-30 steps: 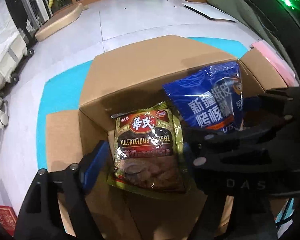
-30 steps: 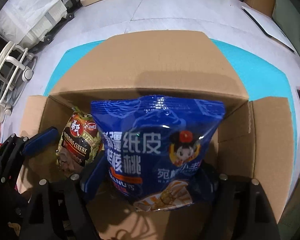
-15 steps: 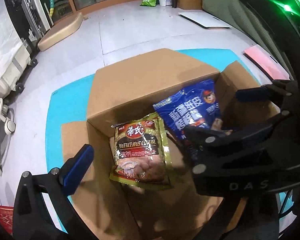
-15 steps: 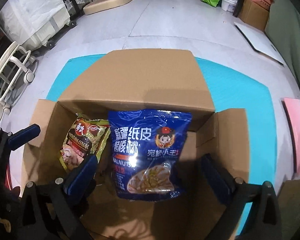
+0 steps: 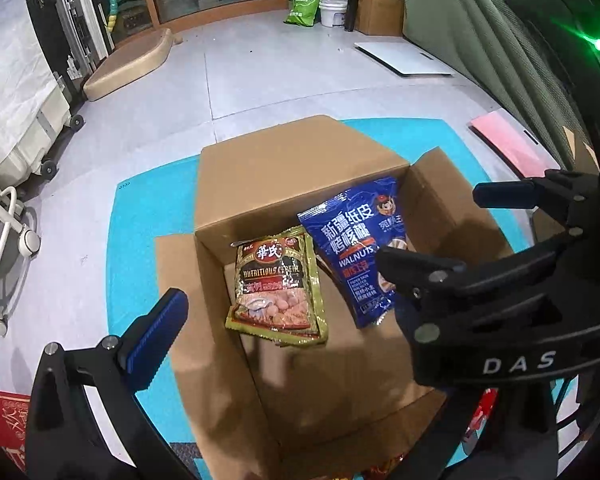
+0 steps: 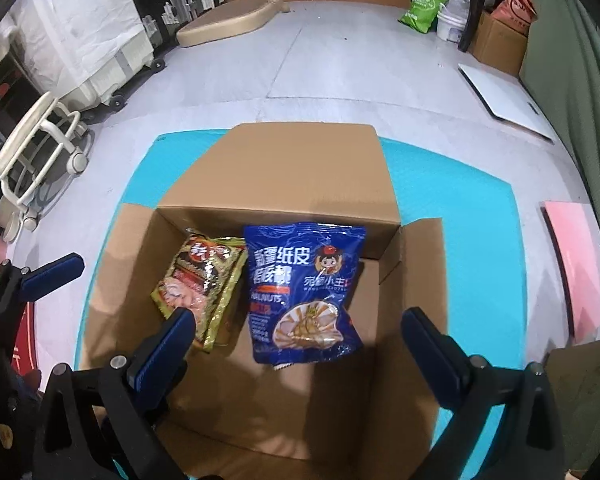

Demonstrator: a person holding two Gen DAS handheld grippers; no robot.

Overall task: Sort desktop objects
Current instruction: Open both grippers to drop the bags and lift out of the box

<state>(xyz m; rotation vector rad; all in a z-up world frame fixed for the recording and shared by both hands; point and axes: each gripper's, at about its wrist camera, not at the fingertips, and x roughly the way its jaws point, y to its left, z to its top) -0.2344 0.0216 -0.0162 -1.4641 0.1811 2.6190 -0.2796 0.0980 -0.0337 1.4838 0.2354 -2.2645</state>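
Finishing a drop-off, you are holding both tools over the cardboard box (image 6: 308,168): the left gripper (image 5: 284,300) and the right gripper (image 6: 296,340) are gaping wide, having just been opening, pinching nothing. Two packets are lying inside against the box's far wall: one cereal bag (image 5: 278,286) toward its left side, one blue walnut bag (image 6: 304,292) beside it. Next, you are likely needing another item from outside.

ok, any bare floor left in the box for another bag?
Yes: bare cardboard in the box near the camera, below both bags, and right of the blue walnut bag. The far-left corner is crowded: the cereal bag lies against it.
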